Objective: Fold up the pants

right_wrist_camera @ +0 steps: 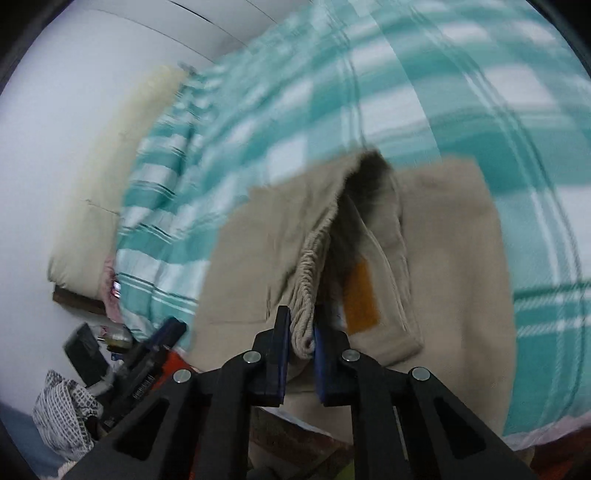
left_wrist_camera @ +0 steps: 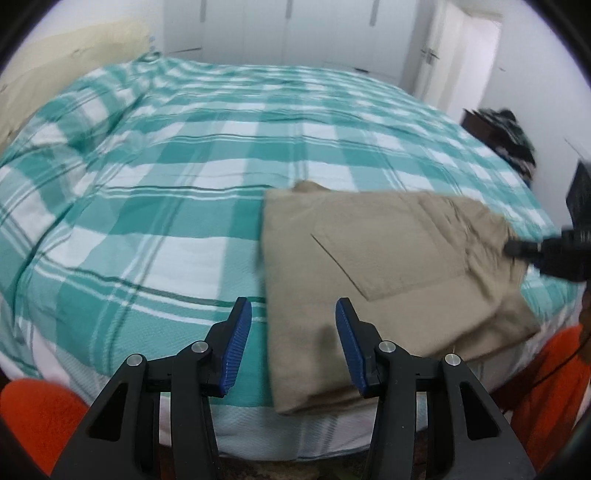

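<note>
Beige pants (left_wrist_camera: 388, 258) lie folded near the bed's front edge, a patch pocket facing up. My left gripper (left_wrist_camera: 293, 325) hovers open over their near left corner; the cloth edge lies under the gap and the blue pads (left_wrist_camera: 238, 339) do not touch it. My right gripper (right_wrist_camera: 301, 332) is shut on the ribbed elastic waistband (right_wrist_camera: 308, 288) of the pants (right_wrist_camera: 443, 258), whose waist gapes open and shows an orange label (right_wrist_camera: 360, 295). From the left wrist view, the right gripper (left_wrist_camera: 515, 248) shows as a black shape at the pants' right edge.
The bed's teal and white checked cover (left_wrist_camera: 184, 184) fills most of both views. A cream headboard (left_wrist_camera: 55, 74) stands at the left, white wardrobe doors (left_wrist_camera: 295, 29) behind. Dark clothes (left_wrist_camera: 513, 136) sit at the far right. Orange sleeves (left_wrist_camera: 37, 417) frame the bottom corners.
</note>
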`<state>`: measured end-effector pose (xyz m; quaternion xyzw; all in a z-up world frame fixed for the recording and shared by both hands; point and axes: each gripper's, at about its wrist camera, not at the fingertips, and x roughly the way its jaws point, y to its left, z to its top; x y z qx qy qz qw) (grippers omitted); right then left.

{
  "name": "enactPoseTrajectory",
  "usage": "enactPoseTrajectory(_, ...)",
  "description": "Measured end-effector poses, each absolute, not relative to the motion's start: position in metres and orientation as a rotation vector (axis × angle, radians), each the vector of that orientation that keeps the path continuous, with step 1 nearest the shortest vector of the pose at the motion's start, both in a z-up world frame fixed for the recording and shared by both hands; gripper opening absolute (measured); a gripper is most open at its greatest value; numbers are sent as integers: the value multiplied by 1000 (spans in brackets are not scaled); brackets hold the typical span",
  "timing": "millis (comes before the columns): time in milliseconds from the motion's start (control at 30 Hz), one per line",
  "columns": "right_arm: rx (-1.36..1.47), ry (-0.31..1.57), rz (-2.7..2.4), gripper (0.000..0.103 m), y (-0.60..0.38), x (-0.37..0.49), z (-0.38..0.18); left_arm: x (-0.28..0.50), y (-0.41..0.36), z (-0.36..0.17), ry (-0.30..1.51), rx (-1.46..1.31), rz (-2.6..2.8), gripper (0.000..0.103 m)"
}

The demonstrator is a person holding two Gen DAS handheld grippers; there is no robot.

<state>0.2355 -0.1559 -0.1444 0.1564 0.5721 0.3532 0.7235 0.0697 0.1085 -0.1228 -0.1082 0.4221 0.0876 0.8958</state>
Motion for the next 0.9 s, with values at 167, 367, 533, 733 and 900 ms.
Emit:
enactPoseTrajectory(167, 327, 1314, 712, 12, -172, 242, -172, 88, 86, -148, 984, -129, 147, 23)
enactPoseTrajectory(367, 549, 1315, 705, 39, -201, 243, -177, 87, 89, -147, 983, -162, 132, 21)
enactPoseTrajectory(533, 593, 1360, 699, 53, -217, 231, -179, 88, 89, -148, 983, -168, 133, 21)
enactPoseTrajectory(733, 540, 1375, 680, 66, -199, 233, -193, 87, 88, -149, 981, -164, 132, 21)
enactPoseTrajectory(900, 436, 1361, 681, 71, -173, 241, -195, 87, 89, -149, 980, -159, 134, 21)
